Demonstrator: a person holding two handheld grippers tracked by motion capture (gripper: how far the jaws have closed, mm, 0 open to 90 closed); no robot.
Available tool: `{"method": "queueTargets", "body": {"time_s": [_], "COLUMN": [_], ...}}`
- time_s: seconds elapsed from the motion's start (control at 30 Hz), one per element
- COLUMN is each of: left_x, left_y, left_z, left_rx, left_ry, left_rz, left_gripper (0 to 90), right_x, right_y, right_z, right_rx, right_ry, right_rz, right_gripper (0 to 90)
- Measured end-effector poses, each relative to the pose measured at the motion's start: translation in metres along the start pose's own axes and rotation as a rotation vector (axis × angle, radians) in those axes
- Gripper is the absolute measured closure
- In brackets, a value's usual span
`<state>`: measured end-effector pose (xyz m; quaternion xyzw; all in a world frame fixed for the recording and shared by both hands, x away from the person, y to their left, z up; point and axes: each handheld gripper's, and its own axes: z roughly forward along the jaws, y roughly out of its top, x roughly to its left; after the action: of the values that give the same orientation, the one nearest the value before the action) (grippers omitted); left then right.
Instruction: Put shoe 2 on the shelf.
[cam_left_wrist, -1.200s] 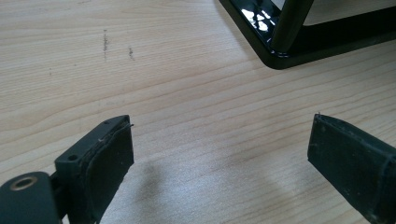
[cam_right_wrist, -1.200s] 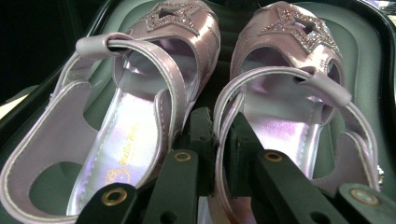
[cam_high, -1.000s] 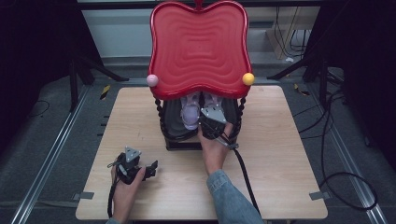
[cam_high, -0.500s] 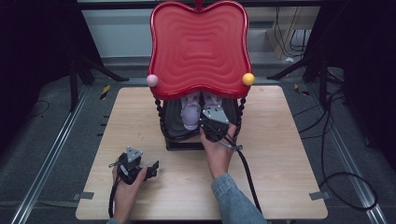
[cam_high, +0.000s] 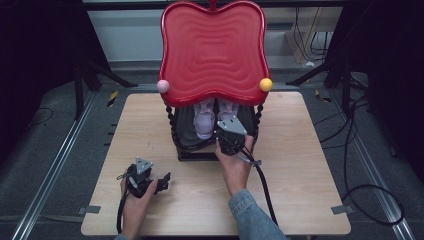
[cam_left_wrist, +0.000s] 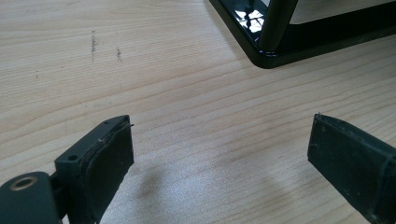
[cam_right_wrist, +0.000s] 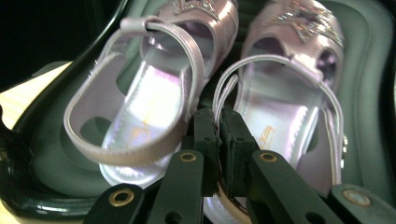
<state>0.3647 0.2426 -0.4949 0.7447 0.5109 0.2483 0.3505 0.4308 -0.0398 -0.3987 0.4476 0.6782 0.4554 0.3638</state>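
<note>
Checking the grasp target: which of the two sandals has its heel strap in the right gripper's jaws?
The sandal on the right in the right gripper view: its thin heel strap runs down between the shut right gripper. The left sandal has a wider strap, free.

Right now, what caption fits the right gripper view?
Hand-held gripper pinches the heel strap of a lilac sandal beside its twin.

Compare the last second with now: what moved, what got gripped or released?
The right gripper has just closed its fingers on the heel strap of the right-hand sandal in the dark tray under the red top; the hand barely shifted. The left gripper stayed open on the wooden table, holding nothing. The other sandal did not move.
</note>
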Motion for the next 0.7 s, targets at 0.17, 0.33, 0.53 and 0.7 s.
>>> {"method": "queueTargets", "body": {"time_s": [0.17, 0.33, 0.53, 0.7], "left_x": [0.001, 0.000, -0.001, -0.002], "left_y": [0.000, 0.000, 0.000, 0.000], "left_z": [0.000, 0.000, 0.001, 0.001], "left_rx": [0.000, 0.001, 0.001, 0.001], "left_ry": [0.001, 0.000, -0.003, -0.005], "left_rz": [-0.001, 0.001, 0.001, 0.003], "left_gripper": [6.1, 6.1, 6.1, 6.1], "right_x": [0.001, 0.003, 0.001, 0.000], "right_y": [0.005, 0.003, 0.004, 0.004], "right_z": [0.004, 0.005, 0.000, -0.007], "right_rx": [0.004, 0.000, 0.011, 0.014], "right_ry": [0.018, 0.017, 0.011, 0.021], "right_rz": [0.006, 0.002, -0.010, -0.013], "right_gripper": [86.6, 85.2, 78.6, 85.3]}}
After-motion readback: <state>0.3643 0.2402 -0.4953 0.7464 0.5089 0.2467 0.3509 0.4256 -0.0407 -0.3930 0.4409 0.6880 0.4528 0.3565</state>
